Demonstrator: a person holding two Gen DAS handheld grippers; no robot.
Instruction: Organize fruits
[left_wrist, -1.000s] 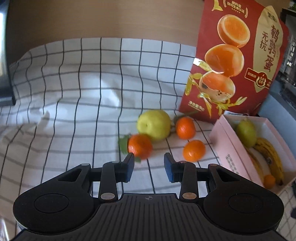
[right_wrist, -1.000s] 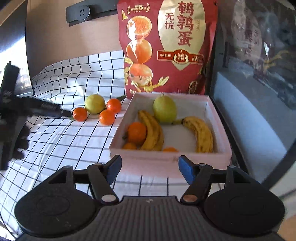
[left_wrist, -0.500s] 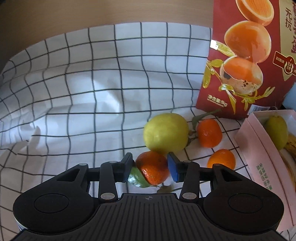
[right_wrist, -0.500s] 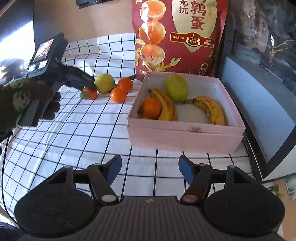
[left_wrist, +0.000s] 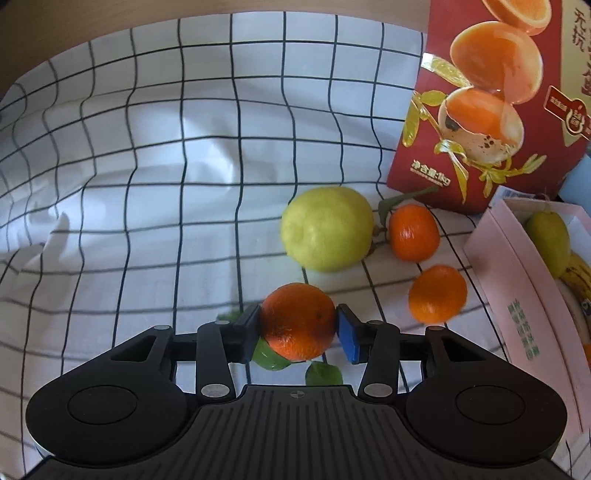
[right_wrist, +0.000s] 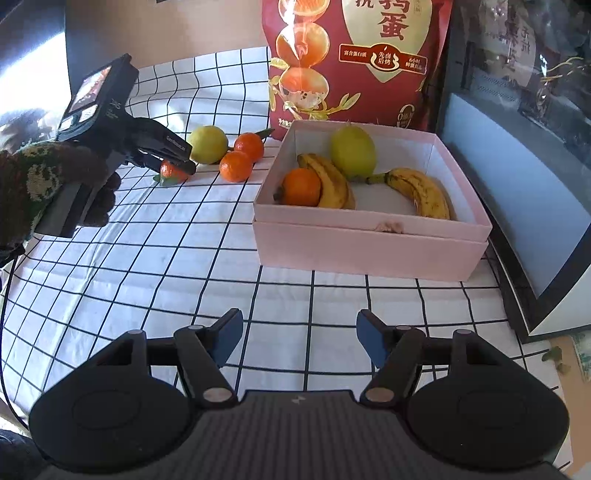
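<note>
My left gripper (left_wrist: 298, 326) is shut on a leafy tangerine (left_wrist: 297, 320) on the checked cloth; it also shows in the right wrist view (right_wrist: 170, 170). Beyond it lie a yellow-green citrus (left_wrist: 327, 229) and two more tangerines (left_wrist: 413, 232) (left_wrist: 437, 293). The pink box (right_wrist: 369, 236) holds a tangerine (right_wrist: 302, 186), two bananas (right_wrist: 330, 181) (right_wrist: 421, 192) and a green fruit (right_wrist: 352, 151). My right gripper (right_wrist: 299, 332) is open and empty, in front of the box over the cloth.
A tall red snack bag (right_wrist: 354, 62) stands behind the box and the loose fruit. A dark glass-fronted cabinet (right_wrist: 517, 129) borders the right side. The checked cloth (right_wrist: 166, 258) covers the table to the left.
My left gripper moved forward and closed on the leafy tangerine. My right gripper pulled back from the box and stays open.
</note>
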